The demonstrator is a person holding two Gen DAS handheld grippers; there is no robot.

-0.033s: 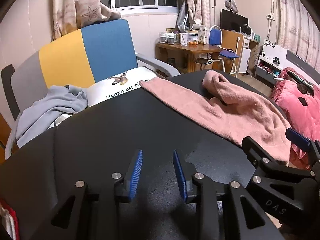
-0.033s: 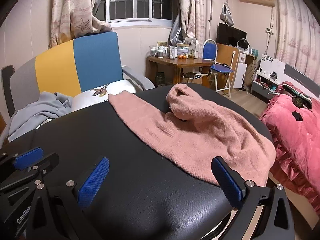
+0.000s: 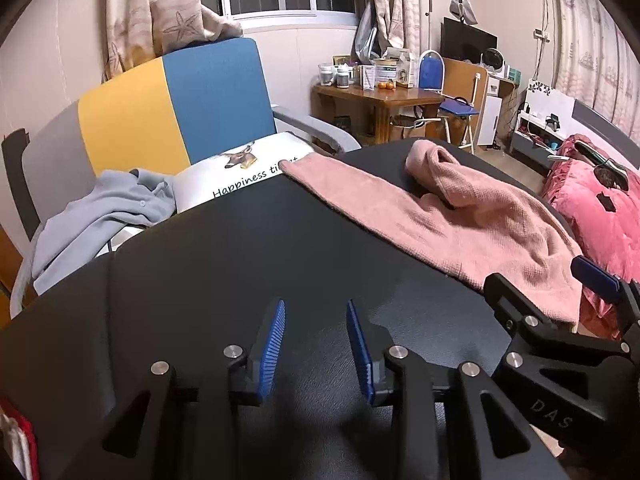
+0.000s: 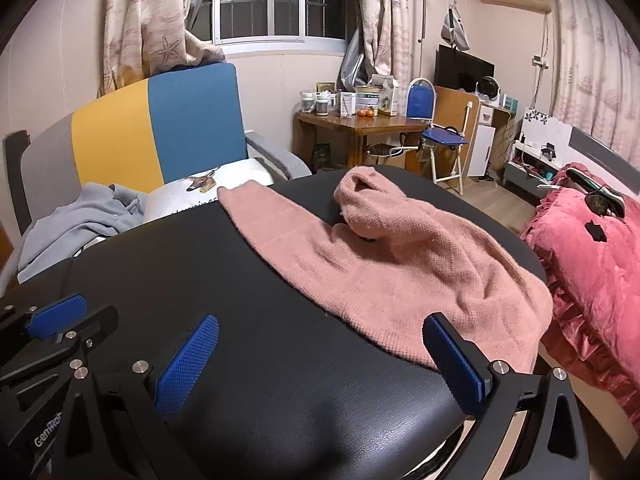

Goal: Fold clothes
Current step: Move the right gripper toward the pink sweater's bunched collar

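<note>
Pink sweater (image 4: 384,264) lies spread on black table (image 4: 248,288); armchair (image 3: 168,108) behind. Left gripper (image 3: 316,344) narrowly open, empty. Right gripper (image 4: 320,364) wide open, empty.

The pink sweater (image 4: 400,264) is a coarse, nubbly knit cloth, lying on a black desk (image 4: 280,360) with a faint leather-like grain and soft sheen. Each claw, left (image 3: 316,344) and right (image 4: 320,364), is matt black plastic with ribbed blue pads (image 3: 274,344) and shiny metal pins.

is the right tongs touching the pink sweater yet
Cannot tell. In the right wrist view the right tongs stand wide open, and the right pad overlaps the pink sweater hem without showing contact or gap.
</note>
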